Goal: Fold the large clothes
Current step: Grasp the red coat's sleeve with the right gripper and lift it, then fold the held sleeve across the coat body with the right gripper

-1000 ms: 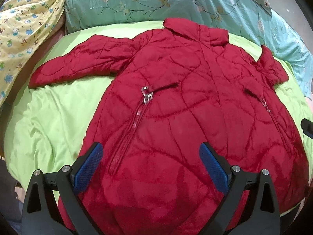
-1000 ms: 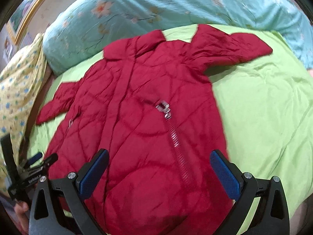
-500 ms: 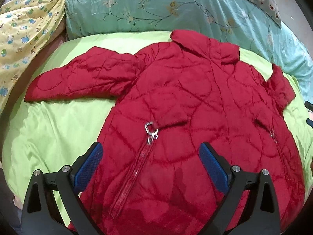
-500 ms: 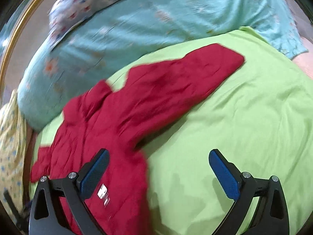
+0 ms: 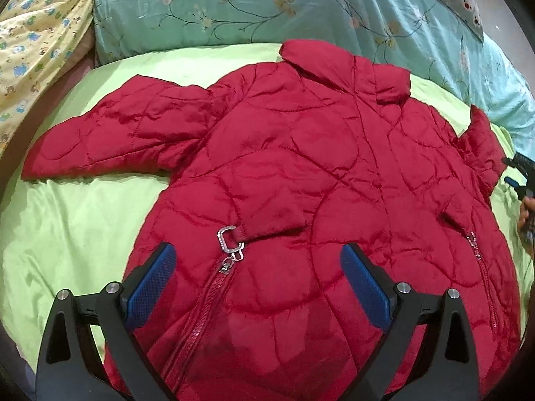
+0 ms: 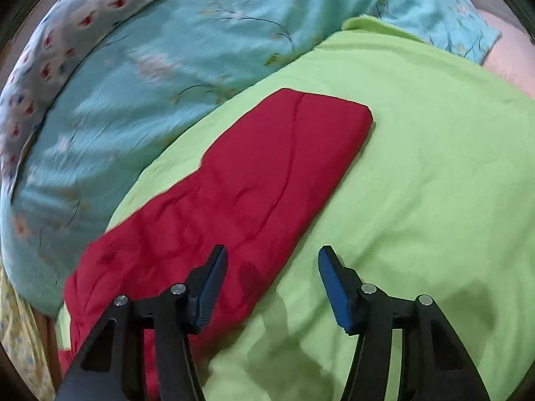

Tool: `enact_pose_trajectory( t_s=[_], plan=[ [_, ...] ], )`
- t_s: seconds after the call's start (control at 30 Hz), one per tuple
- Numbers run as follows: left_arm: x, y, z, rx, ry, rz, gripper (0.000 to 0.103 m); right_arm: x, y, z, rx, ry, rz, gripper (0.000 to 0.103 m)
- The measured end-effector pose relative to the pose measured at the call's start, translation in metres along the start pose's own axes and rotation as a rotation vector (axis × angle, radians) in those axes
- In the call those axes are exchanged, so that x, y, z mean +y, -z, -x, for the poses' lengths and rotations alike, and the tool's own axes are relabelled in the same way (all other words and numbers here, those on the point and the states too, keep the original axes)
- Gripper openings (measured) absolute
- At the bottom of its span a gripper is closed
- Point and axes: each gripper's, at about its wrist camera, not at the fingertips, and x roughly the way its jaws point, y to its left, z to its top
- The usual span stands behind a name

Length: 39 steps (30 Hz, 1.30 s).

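Swung away from the jacket's body since a second ago, the right gripper (image 6: 272, 287) is now being held over the outstretched sleeve (image 6: 267, 173) at the jacket's far side, and its jaws have just been closing to a partly open gap. Nothing is being gripped: the sleeve's lower edge is being seen between and beyond the blue pads (image 6: 214, 287), with the left pad over red fabric and the right one over the green bedsheet (image 6: 434, 183). Whether the pads are touching the cloth cannot be told.

The left gripper (image 5: 257, 287) has been brought slightly forward over the jacket's lower front and is being held wide open, with nothing pressed between its fingers. The red quilted jacket (image 5: 317, 173) is being shown lying front-up and spread flat on the bedsheet, collar toward the teal floral pillow (image 5: 267, 3), one sleeve stretched out to the left. A silver buckle and zip pull (image 5: 230, 244) is lying just ahead of the left gripper. A yellow patterned cloth (image 5: 40, 33) is being seen at the bed's upper left edge.
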Motion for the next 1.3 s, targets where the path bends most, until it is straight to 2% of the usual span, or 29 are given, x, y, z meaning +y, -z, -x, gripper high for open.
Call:
enact_pose_trajectory(
  t_s=[0.17, 0.23, 0.27, 0.4, 0.8, 0.97, 1.17, 1.3],
  plan=[
    [-0.005, 0.001, -0.014, 0.024, 0.002, 0.001, 0.100, -0.014, -0.012, -0.024, -0.019, -0.078, -0.057, 0.054],
    [-0.008, 0.002, -0.019, 0.036, 0.003, 0.000, 0.100, -0.019, -0.014, -0.028, -0.036, -0.088, -0.079, 0.037],
    [-0.009, 0.003, -0.021, 0.042, 0.004, -0.003, 0.100, -0.018, -0.015, -0.028, -0.039, -0.087, -0.076, 0.021],
    [-0.012, 0.006, -0.020, 0.045, 0.007, -0.013, 0.100, -0.002, -0.007, -0.010, -0.074, -0.136, -0.008, 0.010],
    [-0.004, 0.007, 0.005, -0.010, 0.002, -0.018, 0.100, 0.101, 0.028, 0.069, -0.124, -0.245, 0.287, 0.008],
    [0.011, 0.007, 0.008, -0.003, 0.033, 0.031, 0.100, 0.153, 0.052, 0.097, -0.110, -0.348, 0.372, 0.008],
    [0.026, 0.009, 0.020, -0.024, 0.056, 0.057, 0.100, 0.224, 0.094, 0.118, -0.055, -0.482, 0.486, 0.008],
    [0.036, 0.010, 0.025, -0.030, 0.071, 0.072, 0.100, 0.265, 0.125, 0.110, 0.010, -0.535, 0.537, 0.008]
  ],
)
